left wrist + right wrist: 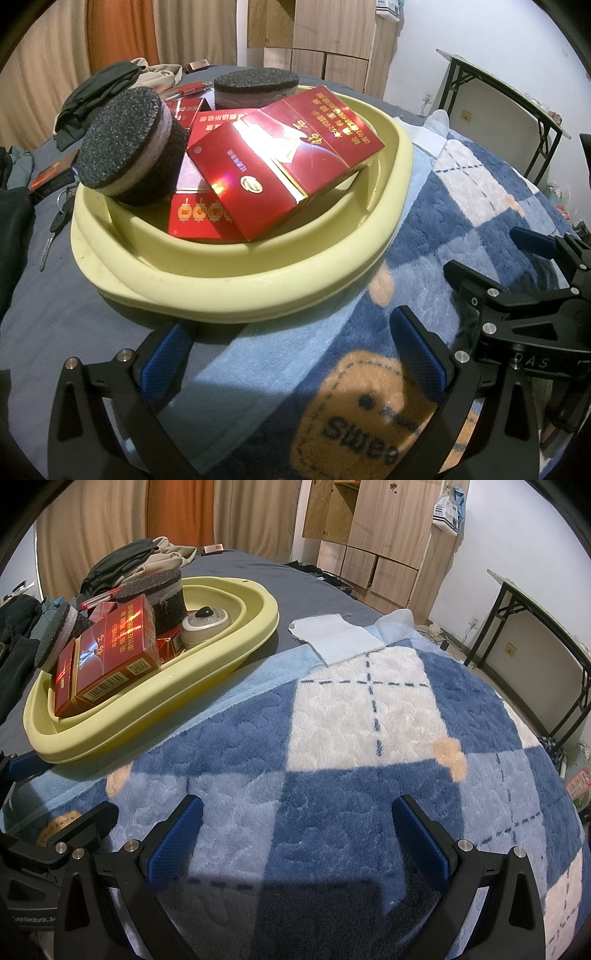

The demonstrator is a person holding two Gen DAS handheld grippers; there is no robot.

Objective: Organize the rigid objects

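A pale yellow oval basin sits on the bed. It holds red cartons, two round black sponge blocks, and a small round cream device. My left gripper is open just short of the basin's near rim, with nothing between its fingers. My right gripper is open over the blue-and-white blanket, empty, to the right of the basin. The right gripper also shows at the right edge of the left wrist view.
A plush checked blanket covers the near bed, with a light blue cloth on it. Dark clothes, keys and a dark box lie left of the basin. A folding table stands at right, wooden cabinets behind.
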